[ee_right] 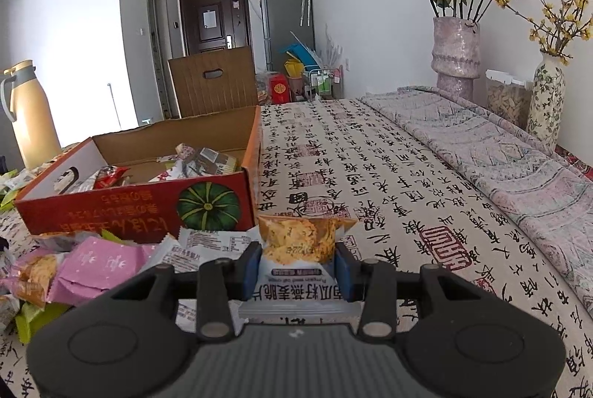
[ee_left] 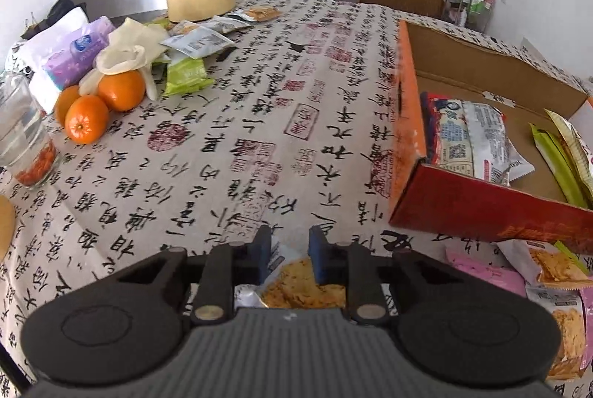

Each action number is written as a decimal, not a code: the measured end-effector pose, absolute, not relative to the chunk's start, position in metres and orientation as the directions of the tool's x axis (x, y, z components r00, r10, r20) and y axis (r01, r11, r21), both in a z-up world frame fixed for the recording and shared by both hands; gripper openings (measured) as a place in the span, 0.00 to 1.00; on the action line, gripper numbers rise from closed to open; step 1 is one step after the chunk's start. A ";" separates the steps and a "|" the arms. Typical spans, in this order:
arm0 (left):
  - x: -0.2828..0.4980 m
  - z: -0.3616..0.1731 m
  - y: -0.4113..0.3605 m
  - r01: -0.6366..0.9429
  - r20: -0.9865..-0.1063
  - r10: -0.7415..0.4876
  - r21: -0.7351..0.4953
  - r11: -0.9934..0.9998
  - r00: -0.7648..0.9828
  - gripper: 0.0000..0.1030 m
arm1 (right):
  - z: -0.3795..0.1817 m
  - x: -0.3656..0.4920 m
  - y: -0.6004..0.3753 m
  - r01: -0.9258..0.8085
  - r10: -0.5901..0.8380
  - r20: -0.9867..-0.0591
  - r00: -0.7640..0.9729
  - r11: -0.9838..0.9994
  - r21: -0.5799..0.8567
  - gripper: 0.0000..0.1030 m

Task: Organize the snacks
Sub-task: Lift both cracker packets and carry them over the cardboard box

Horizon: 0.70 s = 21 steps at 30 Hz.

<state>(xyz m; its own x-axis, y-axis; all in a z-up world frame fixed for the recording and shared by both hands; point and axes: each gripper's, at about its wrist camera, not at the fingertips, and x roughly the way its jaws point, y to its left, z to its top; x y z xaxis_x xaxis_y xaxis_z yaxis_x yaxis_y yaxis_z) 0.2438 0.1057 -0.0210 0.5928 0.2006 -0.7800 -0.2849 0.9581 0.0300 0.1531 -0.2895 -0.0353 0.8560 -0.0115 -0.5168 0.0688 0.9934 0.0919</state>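
Both of your grippers have a snack in hand. In the left wrist view a cracker packet [ee_left: 296, 283] sits between the blue fingers [ee_left: 261, 257] of your left gripper [ee_left: 288, 259], which are closed onto it low over the worktop [ee_left: 222, 145]. In the right wrist view a pumpkin-seed oat crisp packet [ee_right: 300, 249] stands upright in your right gripper [ee_right: 296, 272], the fingers pinching its sides. The step in hand looks like pick-up, with the drop into the box to come.

The red cardboard box [ee_left: 481, 212] lies to the right of the left gripper, open, already holding a noodle pack [ee_left: 470, 138] and some green sachets [ee_left: 556, 160]. More loose packets [ee_right: 92, 264] lie heaped against its near wall. Your next move calls for lifting each packet over the box's wall before letting go.

The left gripper points steeply down at the cloth; the right one tilts more gently, aimed past the box's corner.
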 end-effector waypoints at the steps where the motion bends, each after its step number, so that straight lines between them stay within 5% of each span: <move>1: 0.242 -0.020 0.107 -0.287 -0.778 0.199 0.024 0.958 0.596 0.37 | -0.035 0.152 -0.289 0.067 -0.010 -0.515 0.857 0.994 0.092 0.40; 4: 0.233 -0.013 0.107 -0.311 -0.758 0.222 0.027 0.950 0.614 0.68 | -0.034 0.149 -0.289 0.067 -0.008 -0.514 0.858 0.993 0.096 0.40; 7: 0.227 -0.008 0.104 -0.304 -0.752 0.221 0.028 0.952 0.622 0.77 | -0.035 0.149 -0.290 0.064 -0.003 -0.515 0.857 0.993 0.102 0.40; 12: 0.222 -0.013 0.099 -0.284 -0.772 0.201 0.028 0.958 0.603 0.83 | -0.035 0.145 -0.288 0.053 0.009 -0.515 0.857 0.993 0.105 0.40; 21: 0.235 -0.034 0.100 -0.304 -0.807 0.189 0.013 0.953 0.560 0.79 | -0.037 0.140 -0.290 0.067 -0.002 -0.519 0.855 0.992 0.107 0.40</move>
<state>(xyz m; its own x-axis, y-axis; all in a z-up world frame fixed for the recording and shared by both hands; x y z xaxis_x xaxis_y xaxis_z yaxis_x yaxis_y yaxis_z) 0.2349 0.0999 -0.0338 0.5599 0.1895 -0.8066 -0.3039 0.9526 0.0129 0.1404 -0.2896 -0.0371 0.8548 -0.0016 -0.5189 0.0666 0.9921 0.1066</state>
